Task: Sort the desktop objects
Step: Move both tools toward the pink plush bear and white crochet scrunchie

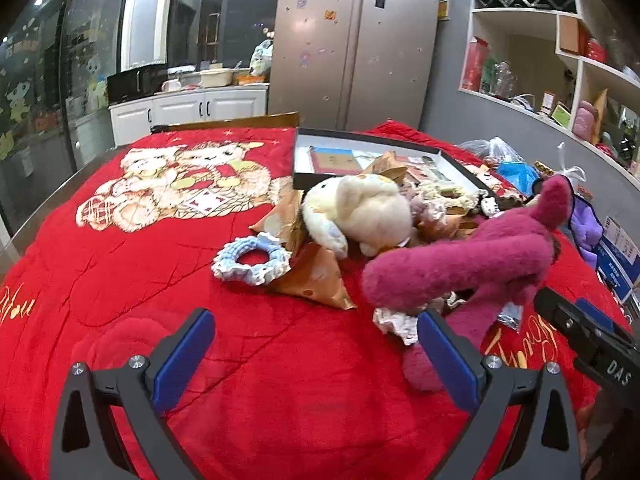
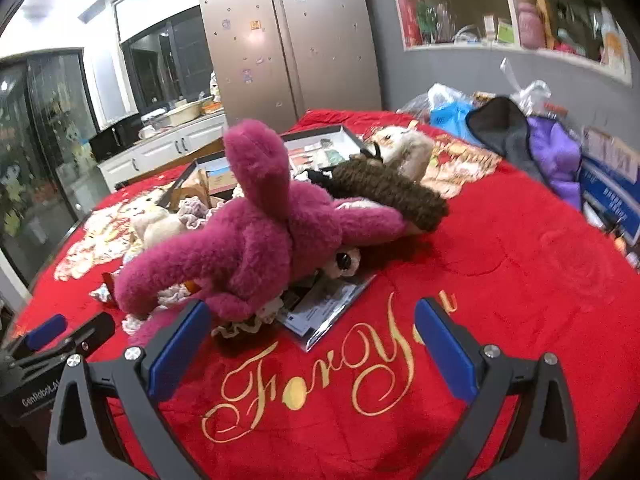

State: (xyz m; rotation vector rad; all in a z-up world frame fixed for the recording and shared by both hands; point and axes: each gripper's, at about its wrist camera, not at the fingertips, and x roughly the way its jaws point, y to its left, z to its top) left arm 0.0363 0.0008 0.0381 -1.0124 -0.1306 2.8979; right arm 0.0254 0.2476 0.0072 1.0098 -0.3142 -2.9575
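Note:
A magenta plush toy (image 1: 472, 264) lies on the red blanket (image 1: 160, 280), with a cream plush (image 1: 360, 212) and a blue-white crocheted ring (image 1: 252, 260) beside it. My left gripper (image 1: 316, 344) is open and empty, just short of the pile. In the right wrist view the magenta plush (image 2: 248, 236) lies over a brown plush (image 2: 392, 192) and a plastic-sleeved card (image 2: 328, 308). My right gripper (image 2: 312, 340) is open and empty, its left finger close to the plush. A black shallow box (image 1: 380, 152) holds papers behind the toys.
Gold wrapping paper (image 1: 316, 276) lies by the ring. Plastic bags (image 2: 452, 108) and purple cloth (image 2: 556, 156) crowd the table's right edge below a grey wall. A fridge (image 1: 352, 40) and counter stand beyond.

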